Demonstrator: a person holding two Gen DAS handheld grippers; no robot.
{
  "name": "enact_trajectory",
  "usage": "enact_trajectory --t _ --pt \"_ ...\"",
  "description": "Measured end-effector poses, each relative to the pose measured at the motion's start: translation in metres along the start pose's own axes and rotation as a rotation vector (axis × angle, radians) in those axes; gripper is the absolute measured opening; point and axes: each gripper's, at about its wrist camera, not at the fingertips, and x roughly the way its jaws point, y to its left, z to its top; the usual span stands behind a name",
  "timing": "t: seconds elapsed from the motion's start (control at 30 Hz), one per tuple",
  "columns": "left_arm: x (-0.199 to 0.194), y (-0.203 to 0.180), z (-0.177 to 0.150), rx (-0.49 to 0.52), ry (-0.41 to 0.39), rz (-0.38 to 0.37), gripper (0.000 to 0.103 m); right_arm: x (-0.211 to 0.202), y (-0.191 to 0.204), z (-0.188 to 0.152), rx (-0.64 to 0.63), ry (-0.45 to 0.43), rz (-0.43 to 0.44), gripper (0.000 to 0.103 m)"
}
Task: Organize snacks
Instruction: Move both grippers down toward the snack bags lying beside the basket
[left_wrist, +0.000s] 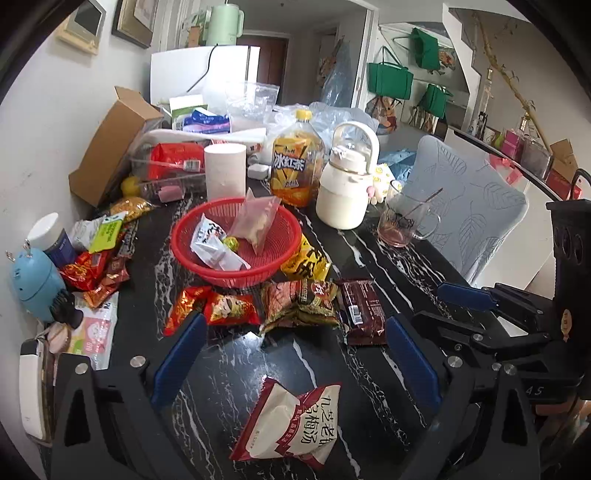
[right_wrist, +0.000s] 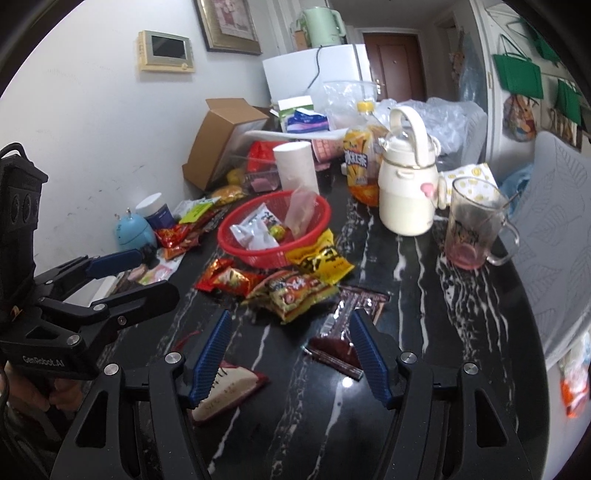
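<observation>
Left wrist view: the left gripper (left_wrist: 295, 354) is held spread wide, empty, over the white-and-red packet (left_wrist: 286, 424) at 6 o'clock, likely lined up for a grab. The red basket (left_wrist: 275, 271) is parked at 12 o'clock, presumably the drop spot. The right gripper (right_wrist: 291, 354) is parted too, holding nothing.

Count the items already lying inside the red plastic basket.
3. Inside the red plastic mesh basket: a white foil snack packet at its near left, a small yellow-green wrapped candy in the middle, and a translucent pinkish pouch leaning at the back right. Smaller pieces may be hidden beneath.
</observation>
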Motion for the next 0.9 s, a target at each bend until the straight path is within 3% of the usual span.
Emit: enact_trajectory --t 0.33,0.9 --pt "0.039 0.015 0.005 -0.042 0.066 0.033 0.098 0.041 -0.015 0.0 0.003 0.086 0.037 0.067" --pt "0.094 0.059 0.023 -0.112 0.132 0.096 0.098 0.116 -0.035 0.044 -0.028 0.177 0.065 0.067"
